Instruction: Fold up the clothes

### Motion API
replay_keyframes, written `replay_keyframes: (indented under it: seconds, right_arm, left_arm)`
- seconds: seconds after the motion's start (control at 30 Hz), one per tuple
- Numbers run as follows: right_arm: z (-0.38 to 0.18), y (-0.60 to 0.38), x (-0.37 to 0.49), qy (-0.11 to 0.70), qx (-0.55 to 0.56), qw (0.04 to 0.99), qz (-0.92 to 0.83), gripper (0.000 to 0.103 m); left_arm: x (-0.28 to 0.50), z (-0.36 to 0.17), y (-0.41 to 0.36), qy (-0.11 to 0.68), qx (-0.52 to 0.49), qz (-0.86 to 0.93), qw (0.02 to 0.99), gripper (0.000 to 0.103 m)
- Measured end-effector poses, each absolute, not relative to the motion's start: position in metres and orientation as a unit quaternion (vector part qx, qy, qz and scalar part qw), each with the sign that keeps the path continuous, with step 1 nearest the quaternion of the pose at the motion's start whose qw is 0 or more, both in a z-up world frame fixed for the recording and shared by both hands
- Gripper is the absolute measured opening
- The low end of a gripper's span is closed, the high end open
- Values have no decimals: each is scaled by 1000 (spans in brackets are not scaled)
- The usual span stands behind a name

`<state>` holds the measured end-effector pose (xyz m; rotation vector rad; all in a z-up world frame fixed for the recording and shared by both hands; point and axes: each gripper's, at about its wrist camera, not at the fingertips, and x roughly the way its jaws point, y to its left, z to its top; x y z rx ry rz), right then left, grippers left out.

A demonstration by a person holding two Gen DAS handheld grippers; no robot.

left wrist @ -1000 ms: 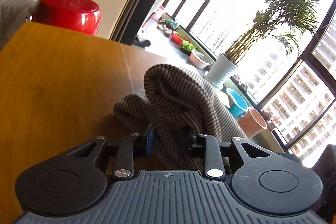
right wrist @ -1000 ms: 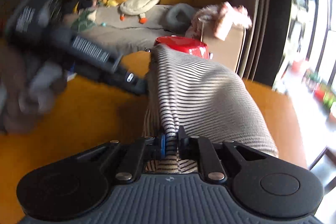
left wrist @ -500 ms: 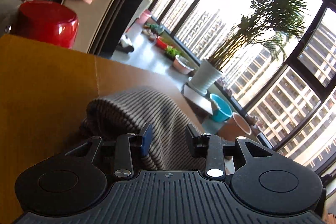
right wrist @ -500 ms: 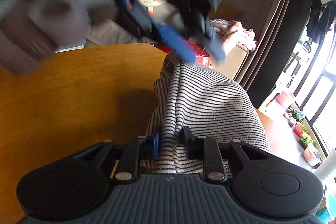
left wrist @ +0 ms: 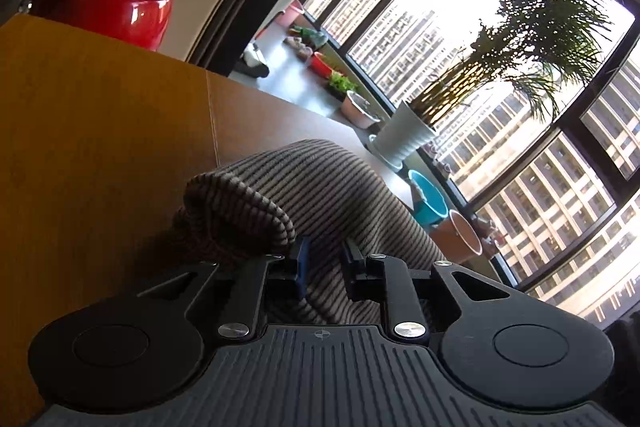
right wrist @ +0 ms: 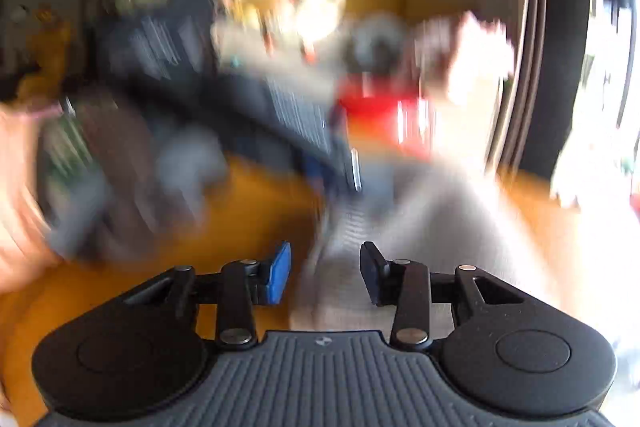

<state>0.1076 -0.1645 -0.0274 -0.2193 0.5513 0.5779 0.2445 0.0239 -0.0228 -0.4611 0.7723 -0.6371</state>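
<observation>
Left wrist view, garment: a striped knitted garment is seen bunched in a hump on the wooden worktop, close to the worktop's window-side edge.
Left wrist view, jaws: the left gripper is held low over the near part of the hump; a visible gap is left between its jaws, the knit lies in that gap, and the pads are not seen pressing on it.
Left wrist view, surroundings: a red pot is seen beyond the far edge of the worktop, and a potted palm stands by the window.
Right wrist view, garment: the same cloth is seen as a pale, heavily blurred band running away from the camera over the worktop.
Right wrist view, jaws: the right gripper is opening; its jaws stand apart, and a strip of cloth lies between them untouched by the pads.
Right wrist view, other gripper: the left gripper is made out only as a dark smear over the far end of the cloth.
Risk, loose fold: with neither hold confirmed, the hump could slump and the fold be lost.
Risk, edge: the cloth could be dragged off the window-side edge by a careless pull.
Risk, snag: a single layer could be pinched, so the layers would be pulled apart.
</observation>
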Motion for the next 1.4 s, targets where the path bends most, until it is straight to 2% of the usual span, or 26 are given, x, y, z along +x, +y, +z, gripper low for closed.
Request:
replay_keyframes:
  seconds: [0.07, 0.2, 0.3, 0.43, 0.47, 0.5, 0.53, 0.67, 0.7, 0.77, 0.83, 0.97, 1.03, 1.4]
  right_arm:
    - [-28, -160, 99, 252, -130, 918, 277, 40]
    - [-13, -158, 88, 259, -151, 906, 299, 40]
    - [4, -166, 82, 234, -160, 909, 306, 40]
    - [-21, -164, 92, 267, -178, 903, 287, 40]
    - [-30, -163, 91, 264, -192, 902, 284, 42]
    - [-37, -161, 90, 261, -203, 900, 283, 49]
    - [-33, -160, 88, 264, -202, 898, 288, 51]
    - [-2, -173, 83, 259, -152, 898, 322, 56]
    - [6, -180, 84, 247, -142, 906, 314, 63]
    - [18, -198, 94, 226, -122, 926, 275, 68]
    - [18, -219, 110, 233, -92, 942, 222, 68]
    - [-23, -260, 142, 309, 22, 936, 166, 64]
    - [-36, -267, 142, 315, 65, 932, 165, 64]
    - [-28, -240, 125, 310, 21, 938, 153, 67]
  left_arm:
    - [247, -25, 26, 368, -222, -302, 851, 14]
    - [249, -26, 26, 366, -222, -301, 852, 14]
    - [249, -27, 26, 364, -223, -300, 853, 14]
    - [246, -24, 22, 364, -215, -298, 856, 14]
    - [246, -24, 22, 364, -215, -300, 855, 14]
    - [245, -23, 21, 364, -211, -298, 857, 14]
    - [245, -23, 22, 364, -210, -298, 857, 13]
    - [245, -23, 22, 363, -210, -297, 858, 13]
    - [244, -23, 22, 363, -209, -298, 858, 13]
    - [244, -23, 23, 361, -208, -298, 859, 13]
    - [243, -23, 23, 361, -207, -297, 859, 13]
    - [243, -23, 22, 360, -206, -302, 858, 13]
    - [241, -22, 19, 358, -197, -301, 861, 13]
    - [237, -19, 21, 352, -196, -299, 865, 13]
